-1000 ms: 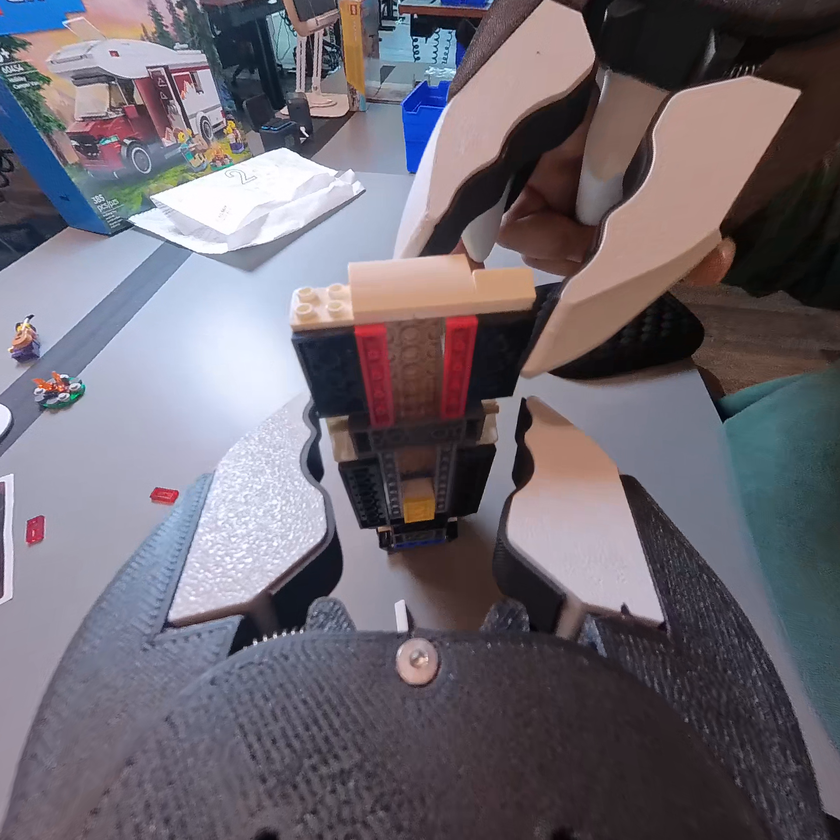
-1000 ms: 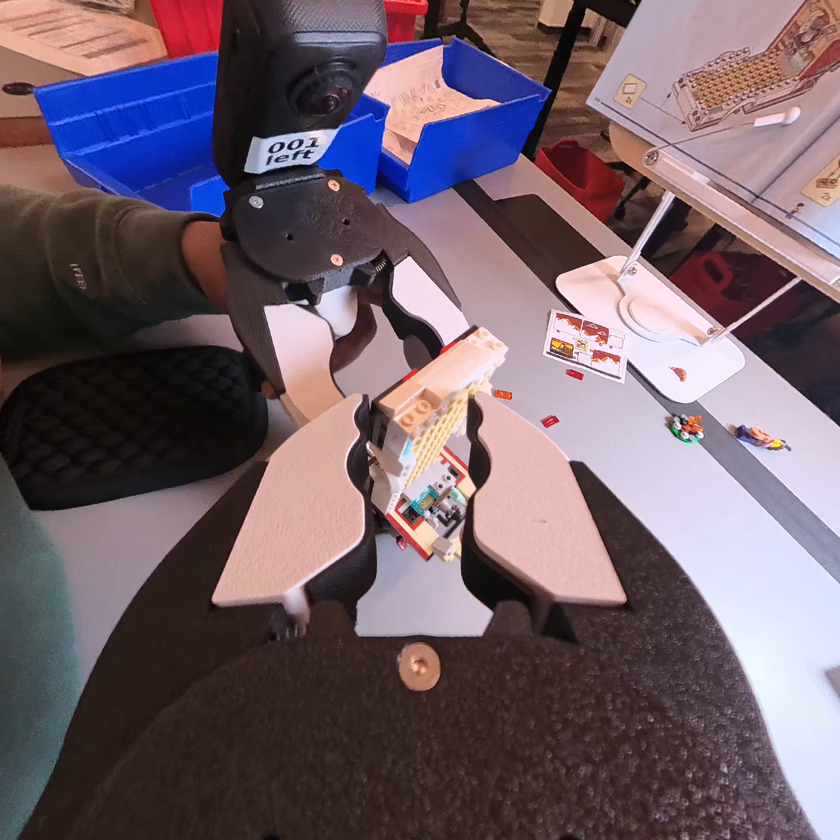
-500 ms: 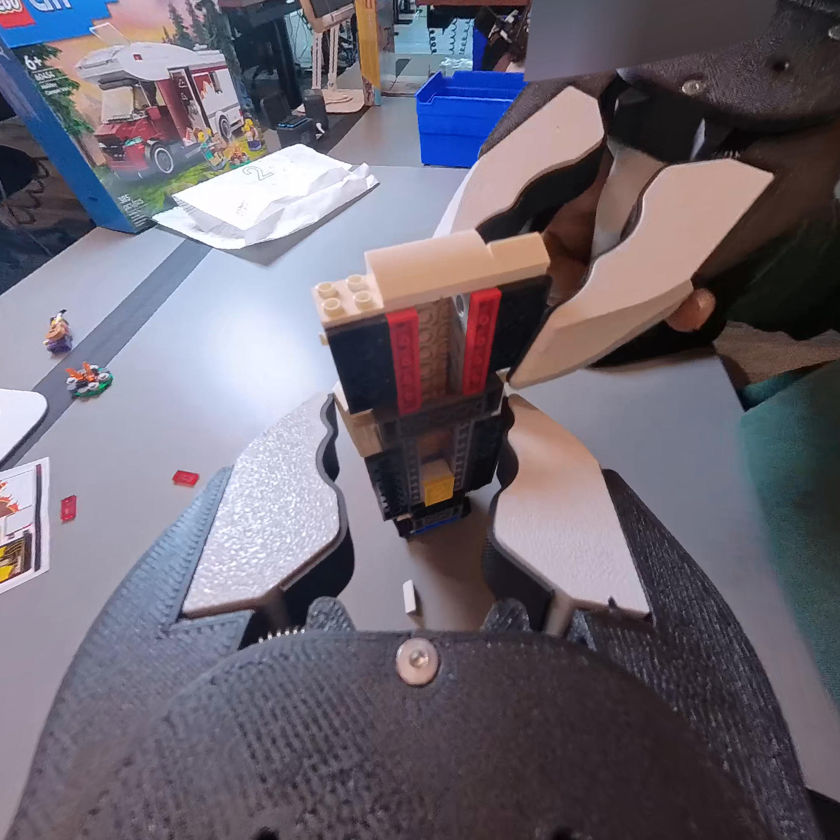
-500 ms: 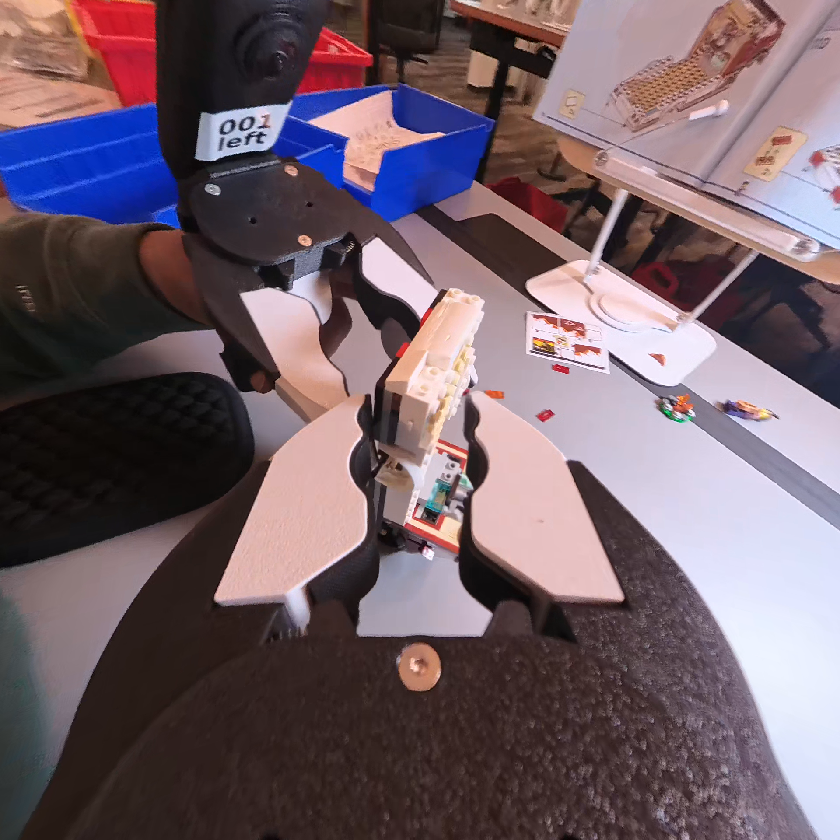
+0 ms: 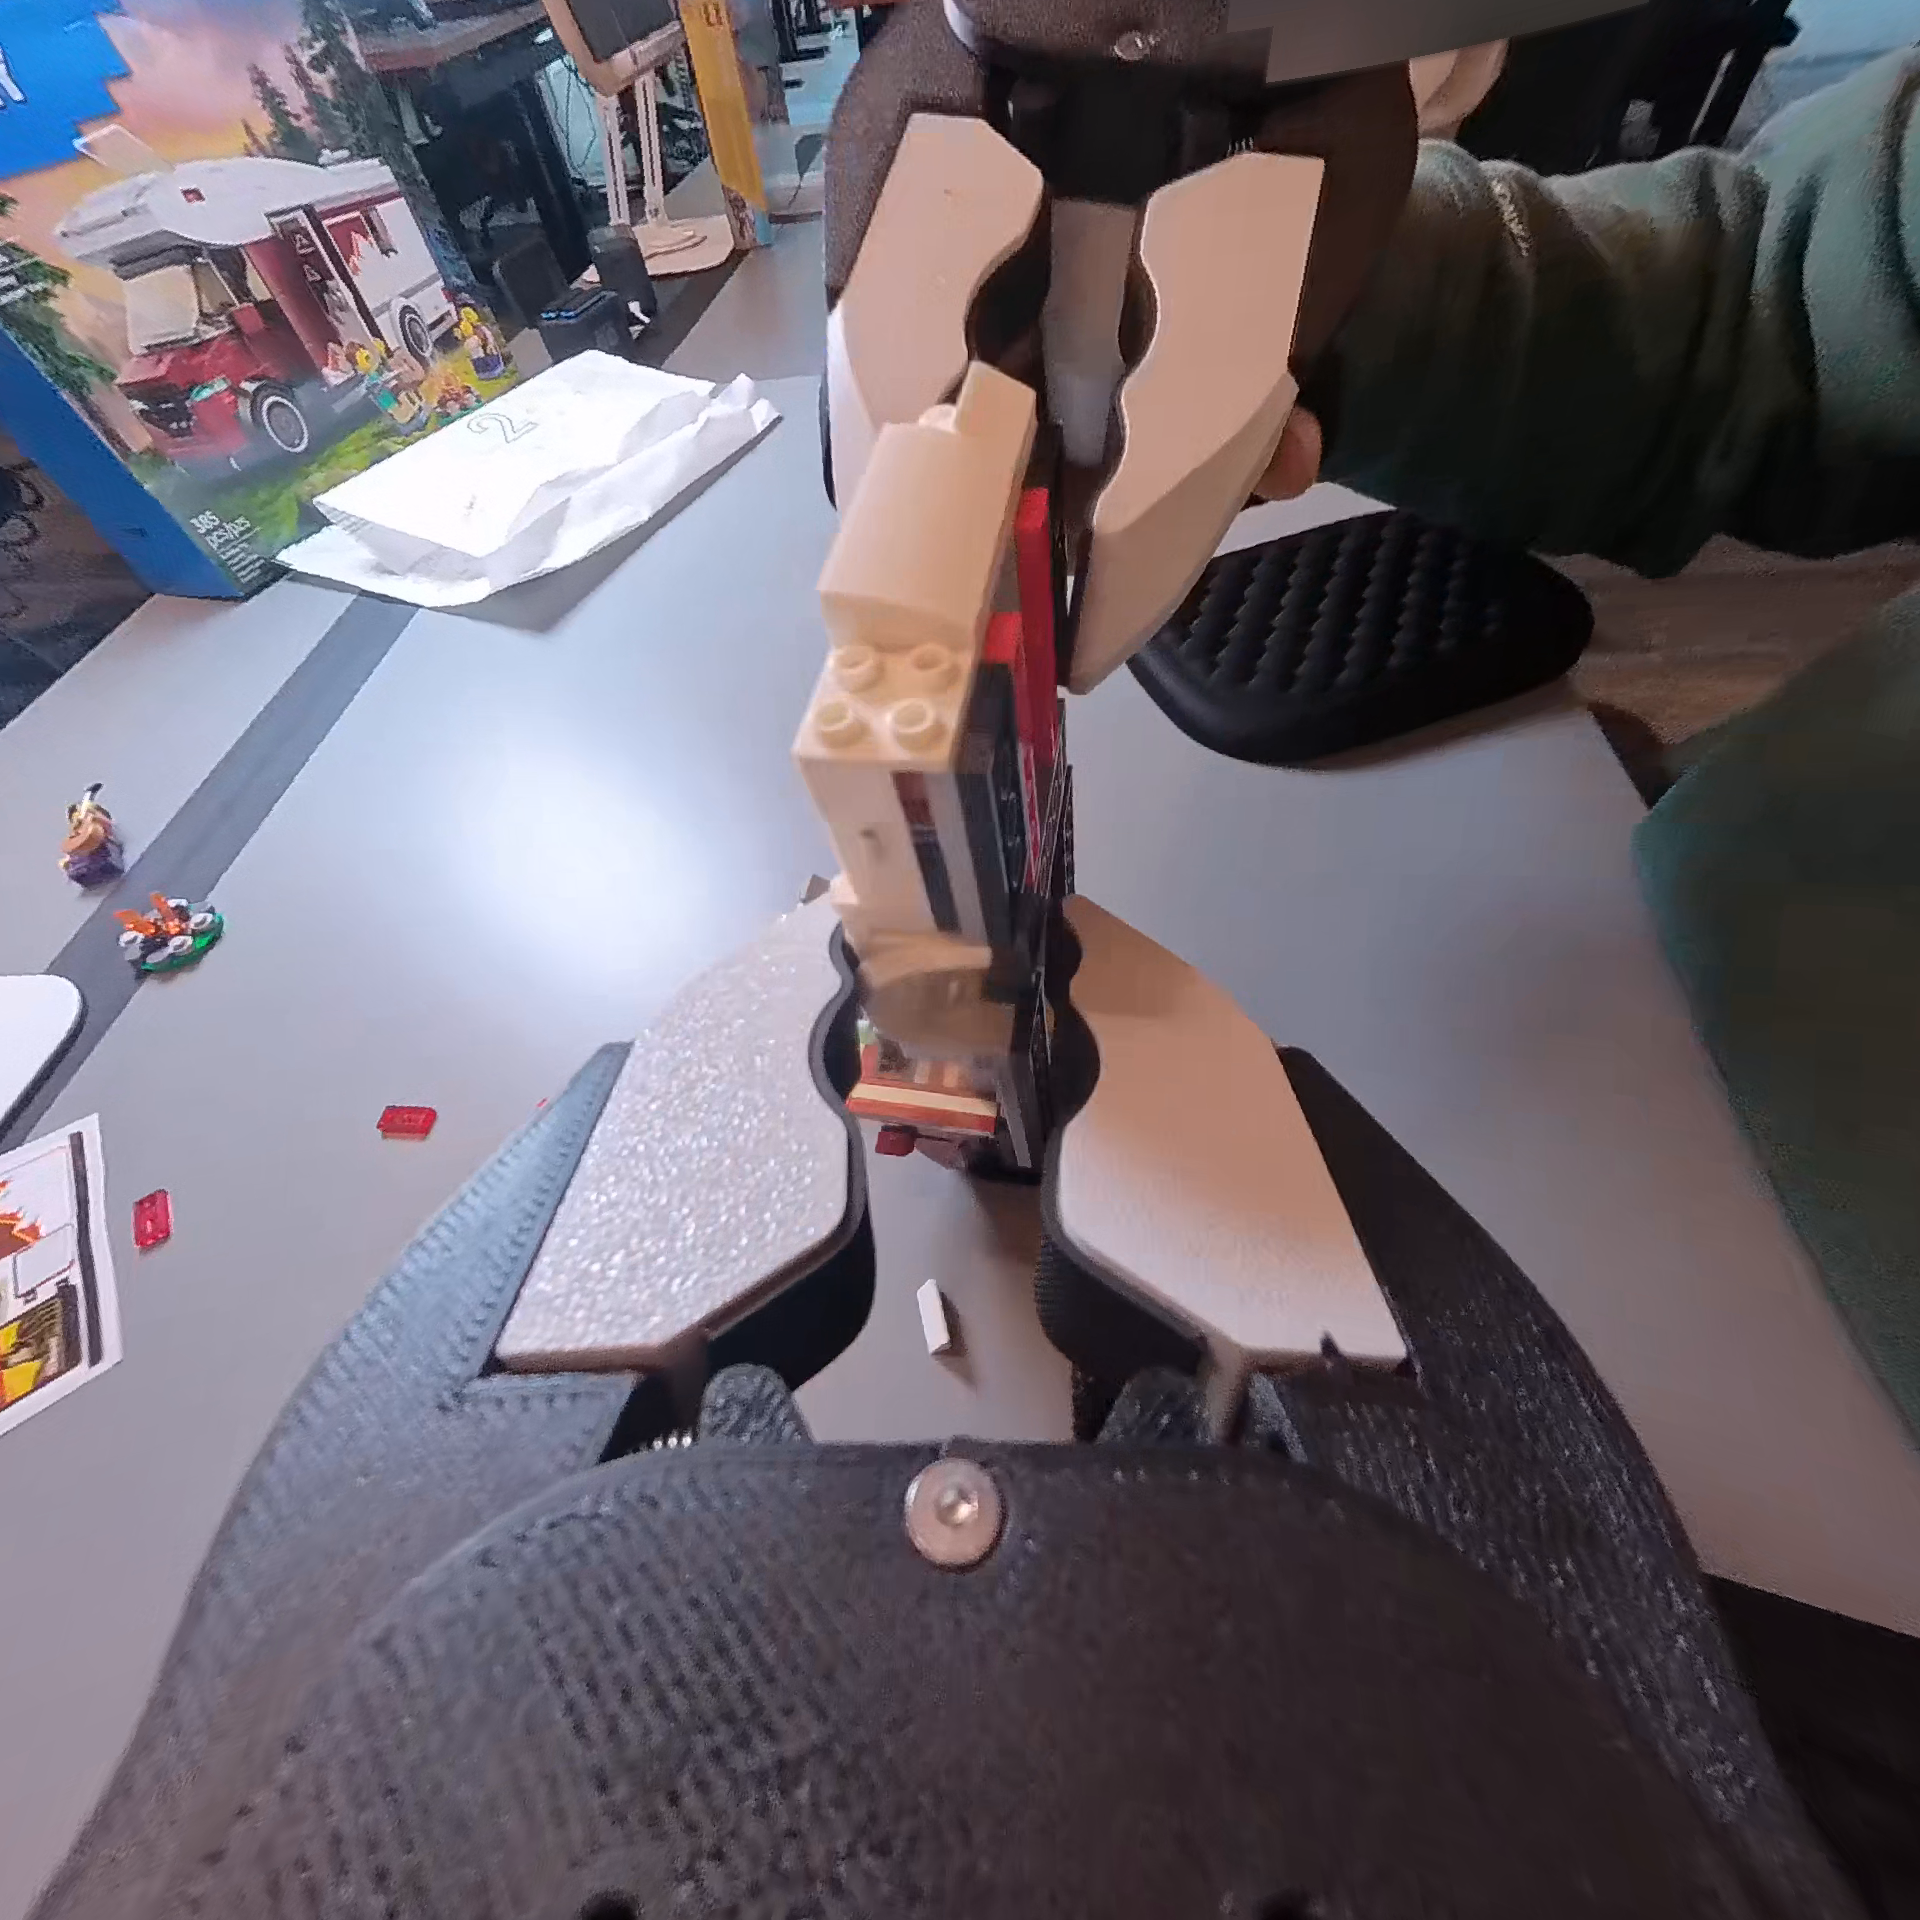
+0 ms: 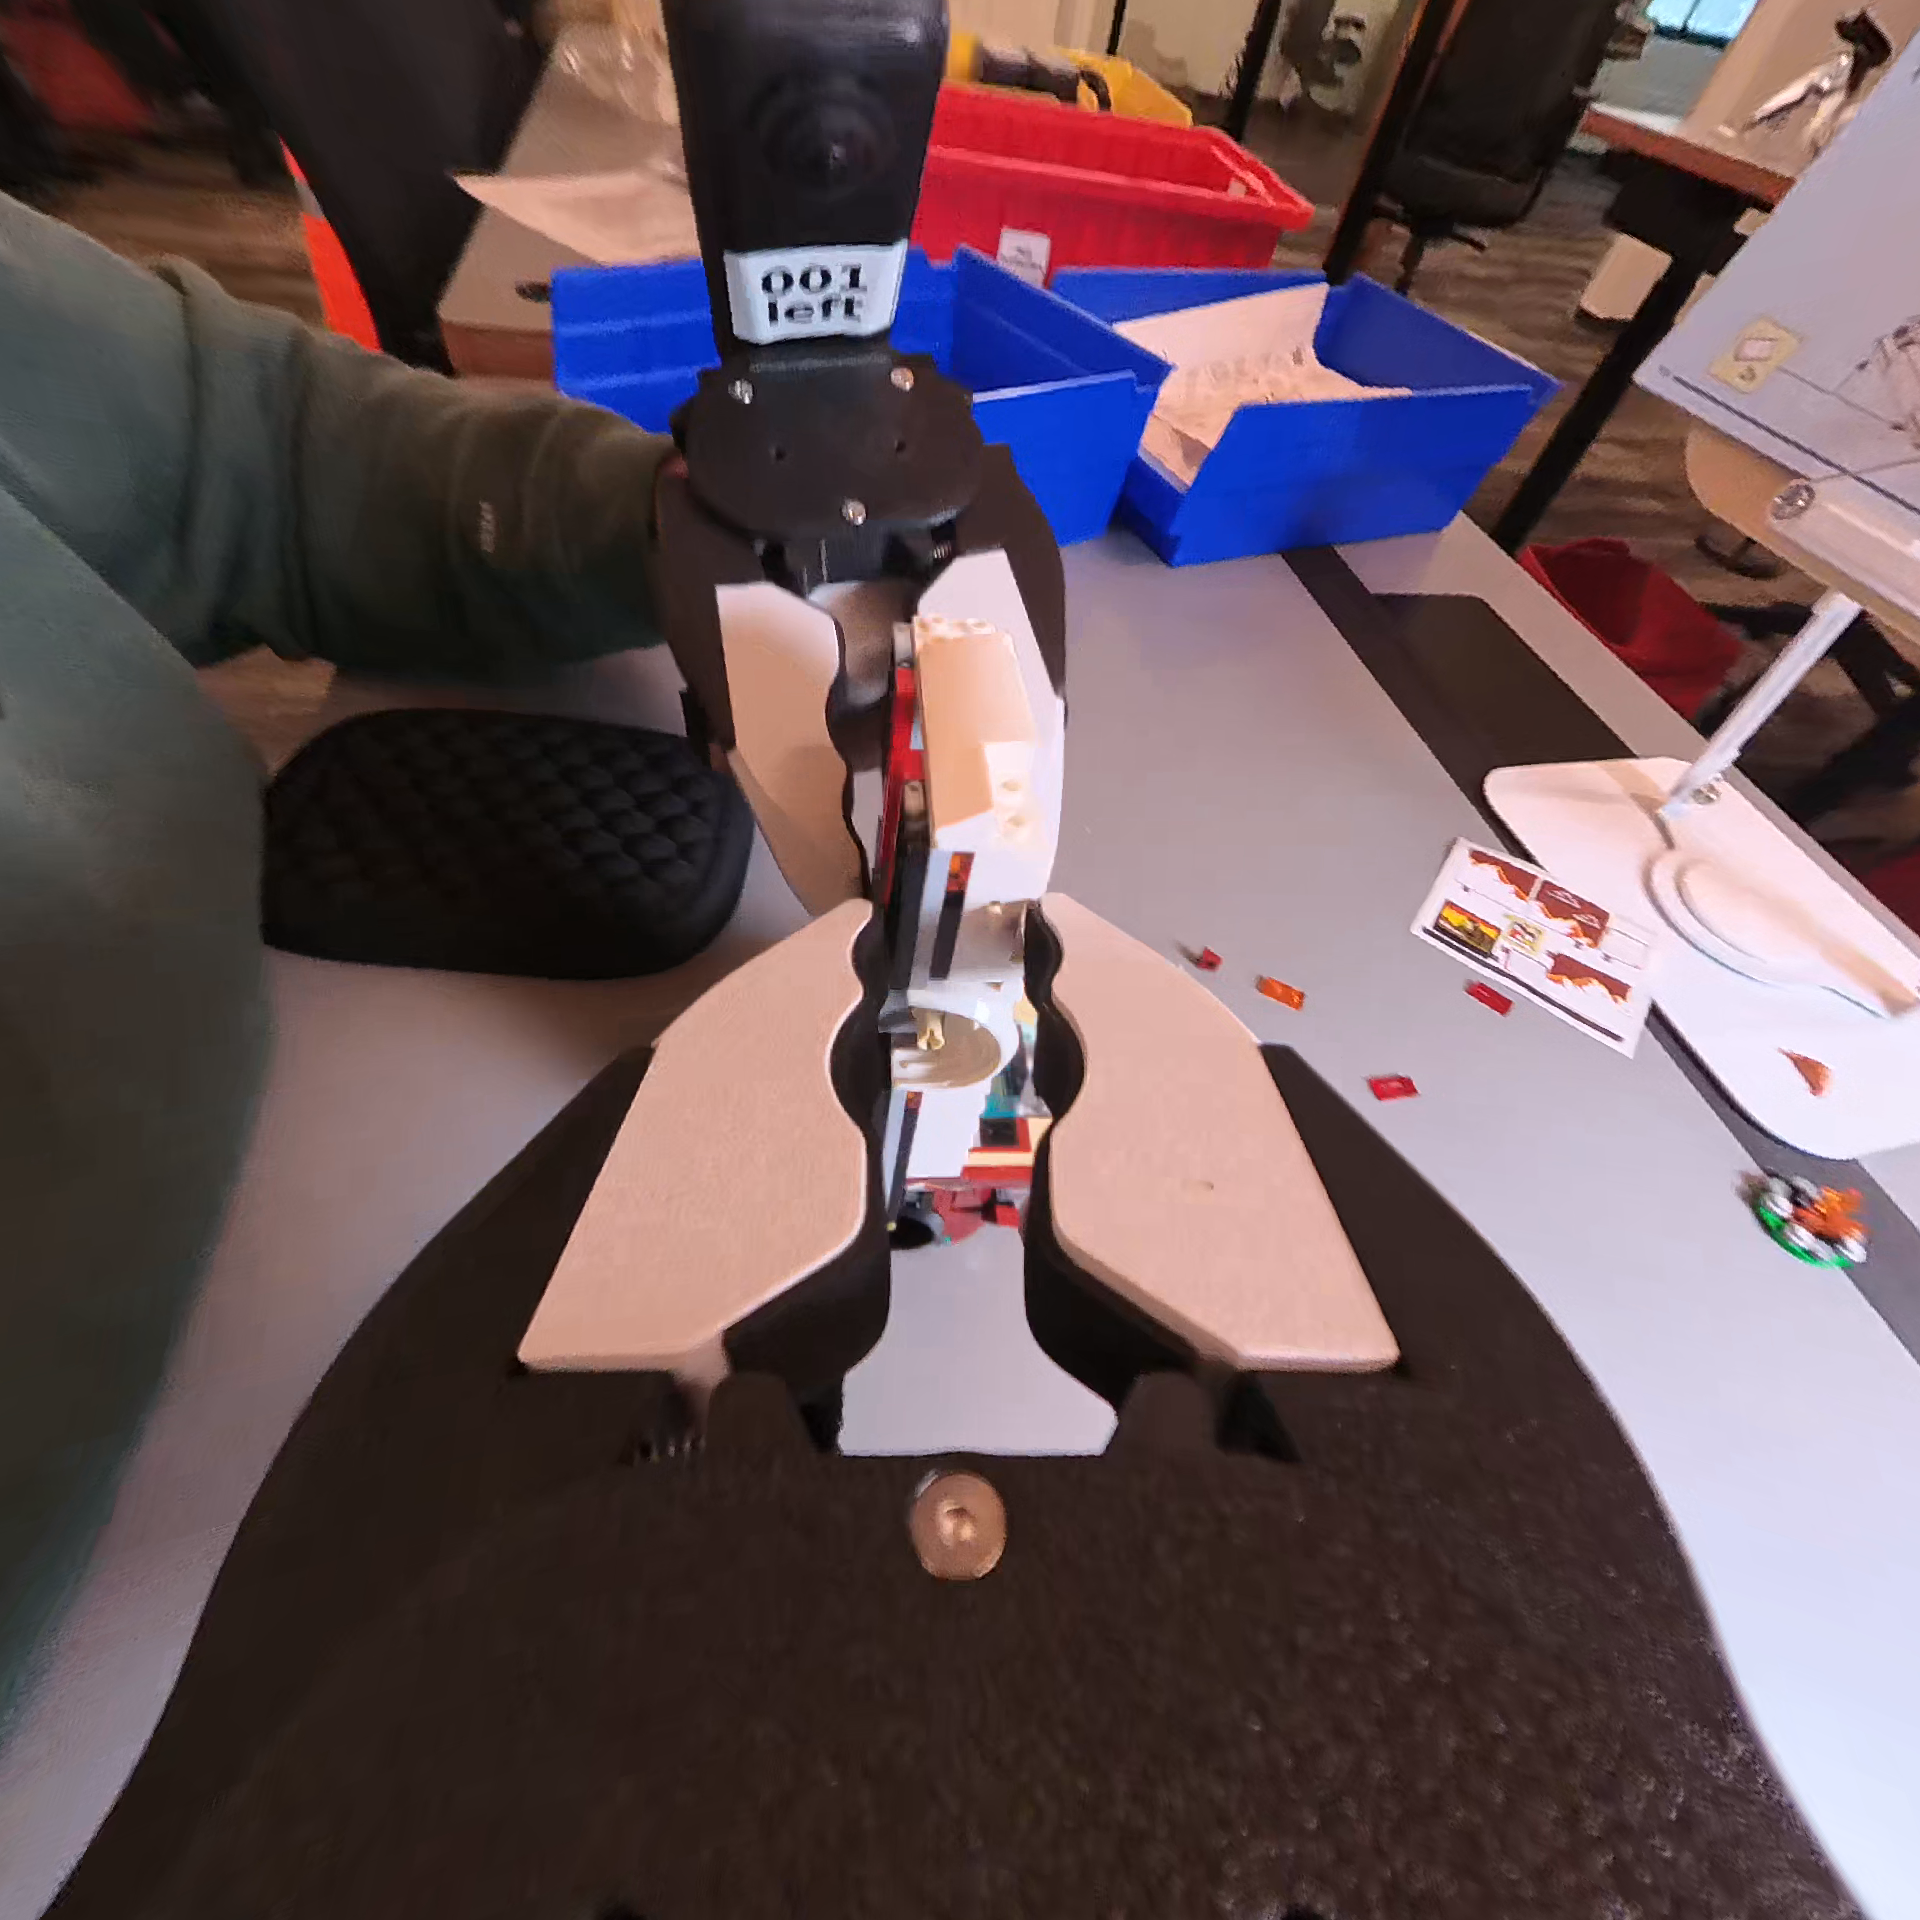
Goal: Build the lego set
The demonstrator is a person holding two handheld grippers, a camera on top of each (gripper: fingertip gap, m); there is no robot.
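Lego model, a partly built white, black and red vehicle body, is held on edge above the grey table, gripped at both ends. It is clamped between the narrowed fingers of the left gripper at its near end in the left wrist view, and between the fingers of the right gripper at the opposite end.

The table is seen to be crossed by a darker grey strip. Behind it, an office-like room with dark chairs and desks is visible.

Only in the left wrist view is the set's box shown, standing at the far left edge, with a crumpled white paper bag lying just beside it. A black padded rest is seen beyond the model, near a green sleeve.

Only in the right wrist view are two blue bins and a red bin shown at the far side of the table. The instruction booklet on its white stand is also shown there, at the right.

A sticker sheet is found beside the stand's base in the right wrist view; only its edge appears in the other. A small green-based campfire piece and a minifigure are set on or near the dark strip. Loose red tiles are scattered on the table, and one small white piece lies under the left gripper.
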